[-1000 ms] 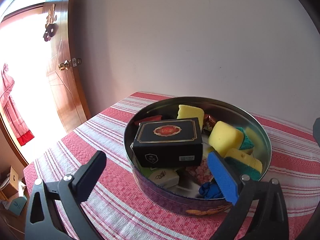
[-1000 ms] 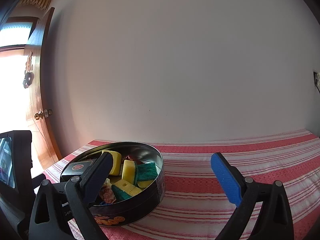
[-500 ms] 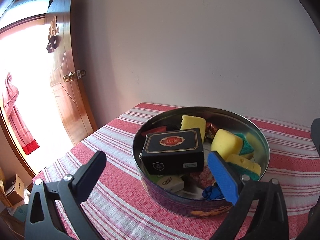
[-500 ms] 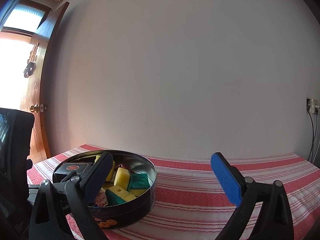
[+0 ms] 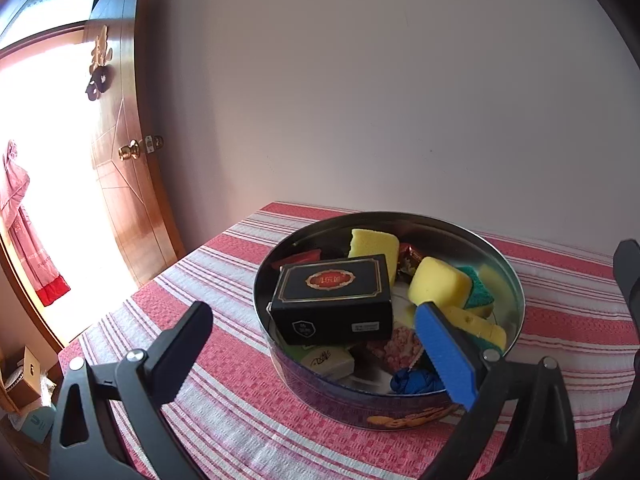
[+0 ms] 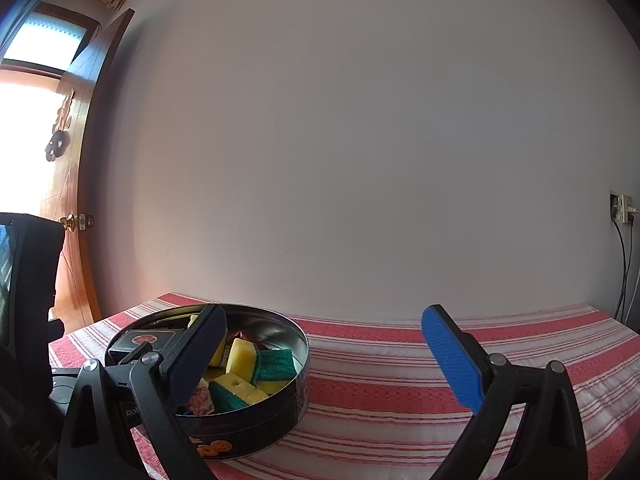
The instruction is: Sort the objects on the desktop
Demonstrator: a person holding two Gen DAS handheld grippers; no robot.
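Red-striped tablecloth [image 6: 400, 364] carries your round tin [image 5: 516, 292] near its left edge, sponges and black box [image 5: 332, 300] gathered inside. Your left gripper [image 5: 320, 344] and right gripper [image 6: 324, 356] hover spread, empty, presumably positioned for picking.

Place: a room in a home
Door: wooden door [image 5: 120, 152] with brass knob [image 5: 130, 151]; ornament hung on it
Table: red-striped tablecloth [image 6: 460, 360]
Wall: plain; socket [image 6: 620, 207] with cables

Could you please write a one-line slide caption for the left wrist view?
Open left gripper faces a round tin holding a black box and sponges on a striped tablecloth.
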